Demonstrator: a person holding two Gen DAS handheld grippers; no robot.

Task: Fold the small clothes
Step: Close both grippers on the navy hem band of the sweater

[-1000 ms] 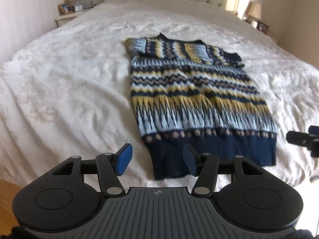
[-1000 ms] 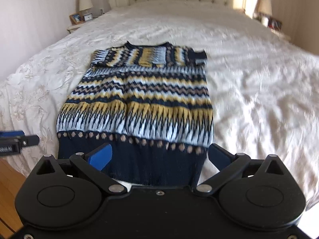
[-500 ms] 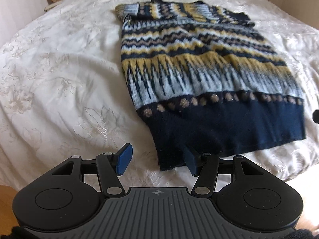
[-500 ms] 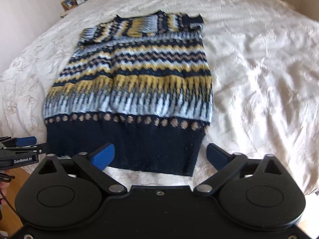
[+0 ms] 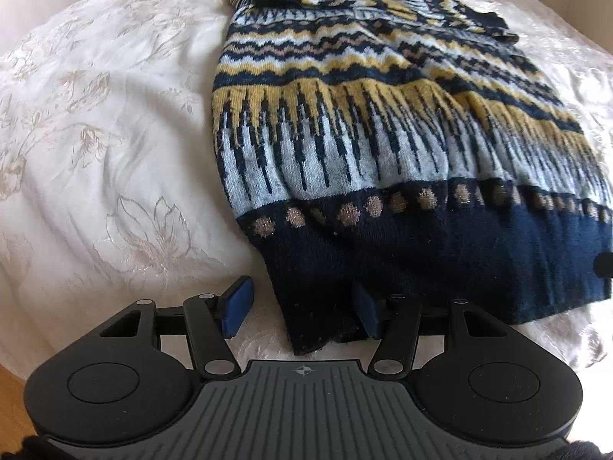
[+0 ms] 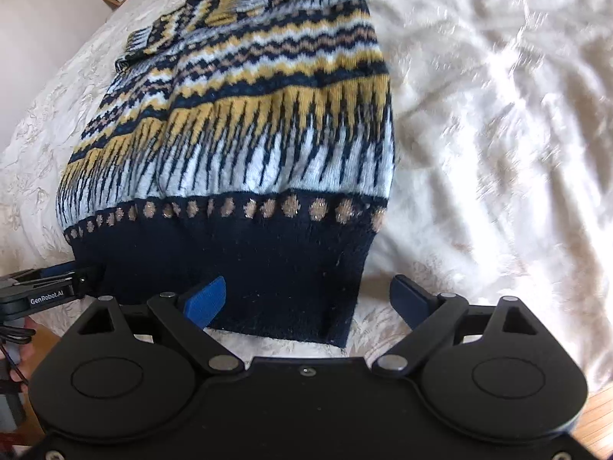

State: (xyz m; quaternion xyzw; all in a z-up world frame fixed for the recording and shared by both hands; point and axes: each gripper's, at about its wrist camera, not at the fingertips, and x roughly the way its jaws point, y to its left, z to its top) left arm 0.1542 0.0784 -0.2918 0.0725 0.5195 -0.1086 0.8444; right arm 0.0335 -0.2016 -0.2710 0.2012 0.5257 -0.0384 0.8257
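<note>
So we've got a big bed (image 5: 95,145) with a white embroidered cover running out ahead of both sets of jaws, and the patterned knit sweater (image 5: 383,134) lies flat on it, navy hem band nearest us, neckline at the far end. Our left gripper (image 5: 300,308) is spread wide with the hem's left corner sitting right between its blue pads, and our right gripper (image 6: 310,301) is just as wide, straddling the hem's right corner. Neither is holding anything yet. Our take on doing this bit well: slide each lower pad under both layers of the hem, pinch at the same time, then lift evenly so the knit doesn't skew or stretch on the way up. Only readable writing is "GenRobot.AI" on the side of the left gripper, off to the left of the right jaws.
</note>
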